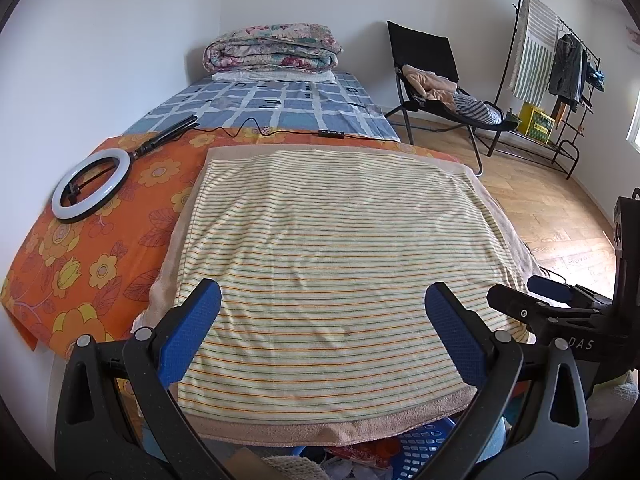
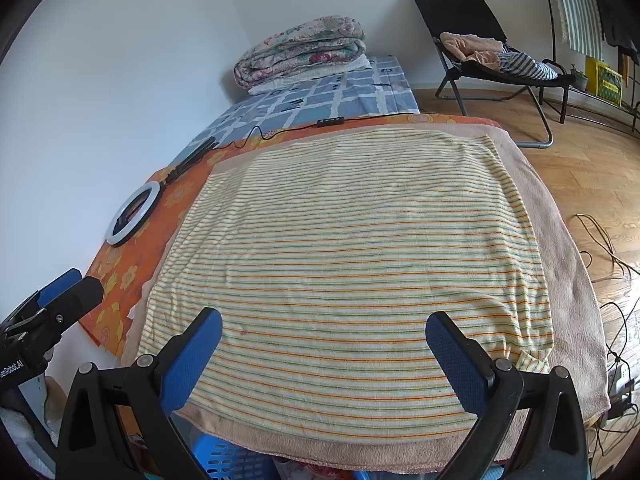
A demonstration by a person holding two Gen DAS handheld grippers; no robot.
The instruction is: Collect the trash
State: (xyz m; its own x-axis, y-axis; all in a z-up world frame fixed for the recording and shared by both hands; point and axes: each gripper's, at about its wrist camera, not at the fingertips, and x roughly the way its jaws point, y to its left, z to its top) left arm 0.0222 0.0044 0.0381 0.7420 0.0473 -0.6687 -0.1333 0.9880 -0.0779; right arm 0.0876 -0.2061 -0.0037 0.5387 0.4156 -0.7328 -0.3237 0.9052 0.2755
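A striped towel (image 1: pixel 320 240) lies flat over a peach towel on the near end of the bed, with no loose litter on it. Below its front edge stands a blue plastic basket (image 1: pixel 424 444) holding crumpled paper and a red wrapper (image 1: pixel 360 454); the towel's hem partly hides it. The basket (image 2: pixel 228 460) also shows in the right wrist view. My left gripper (image 1: pixel 322 312) hangs open over the towel's front, empty. My right gripper (image 2: pixel 324 332) is open and empty too, just right of the left one, and appears as the right gripper (image 1: pixel 528 292) at the edge.
A ring light (image 1: pixel 90 184) and its cable remote (image 1: pixel 331 133) lie on the orange floral sheet. A folded quilt (image 1: pixel 272 48) sits at the bed's far end. A black chair (image 1: pixel 436 80) with clothes and a clothes rack (image 1: pixel 560 60) stand right. Cables (image 2: pixel 608 264) cross the wooden floor.
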